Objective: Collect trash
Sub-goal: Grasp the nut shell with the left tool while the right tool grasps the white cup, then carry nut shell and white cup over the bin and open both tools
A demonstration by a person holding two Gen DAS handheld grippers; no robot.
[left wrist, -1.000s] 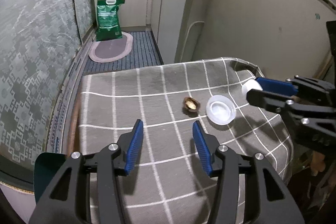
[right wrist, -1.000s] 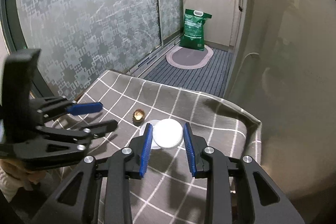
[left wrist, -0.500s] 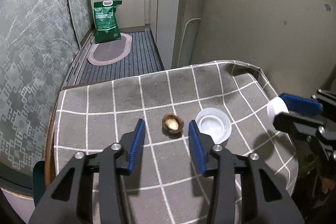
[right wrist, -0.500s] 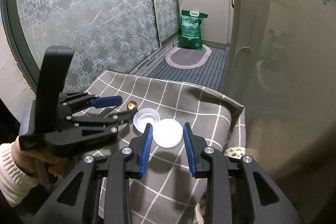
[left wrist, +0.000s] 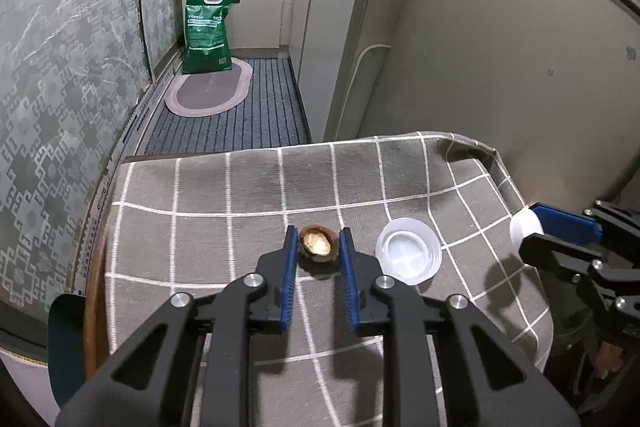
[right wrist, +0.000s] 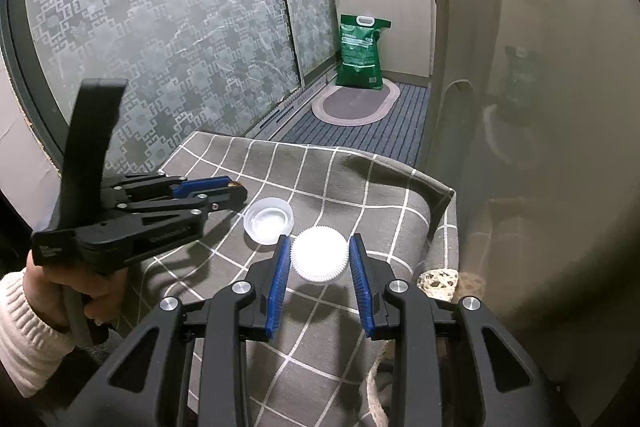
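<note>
Closing my left gripper (left wrist: 318,247) around the nutshell (left wrist: 316,246) mid-table, pads not yet pressing, I'd squeeze gently, square across its widest part, while my right gripper (right wrist: 319,259) pinches the white paper cup (right wrist: 319,254) near the right edge.

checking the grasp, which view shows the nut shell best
Left wrist view: the nut shell lies in plain sight between the closing jaws of the left gripper. In the right wrist view only a sliver shows behind that gripper.

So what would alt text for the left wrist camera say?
The left hand-held gripper is closing around a nutshell half on a grey checked tablecloth. A clear plastic lid lies beside it; the right hand-held gripper holds a white paper cupcake liner.
</note>
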